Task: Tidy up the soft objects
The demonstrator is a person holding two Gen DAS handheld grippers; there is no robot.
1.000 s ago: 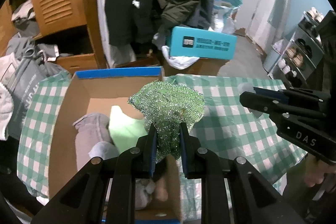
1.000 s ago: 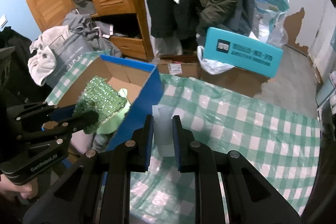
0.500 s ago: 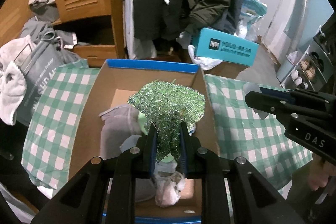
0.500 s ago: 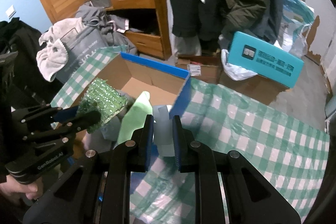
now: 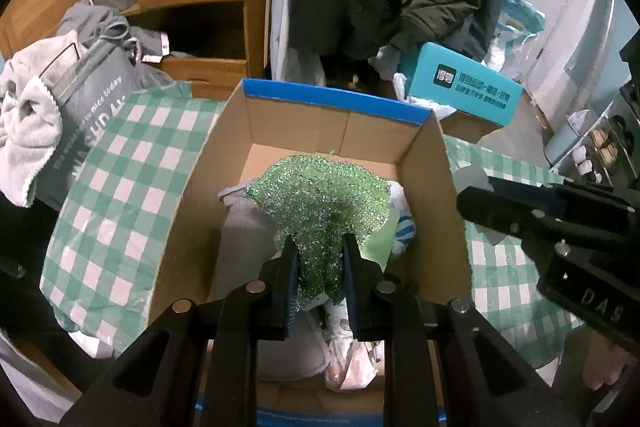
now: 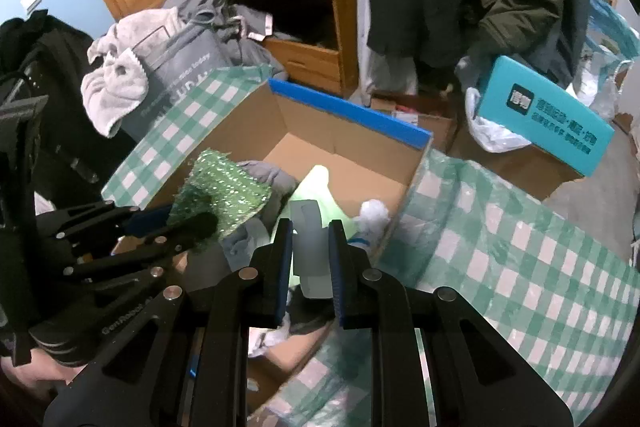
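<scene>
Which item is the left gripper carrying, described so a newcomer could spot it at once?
Find the open cardboard box with the blue rim on the green checked cloth. Above its middle, the left gripper pinches a glittery green mesh cloth. Its sparkle separates it from the plain grey and pale green items below.

"DAS" on right tongs [image 5: 476, 205]
</scene>
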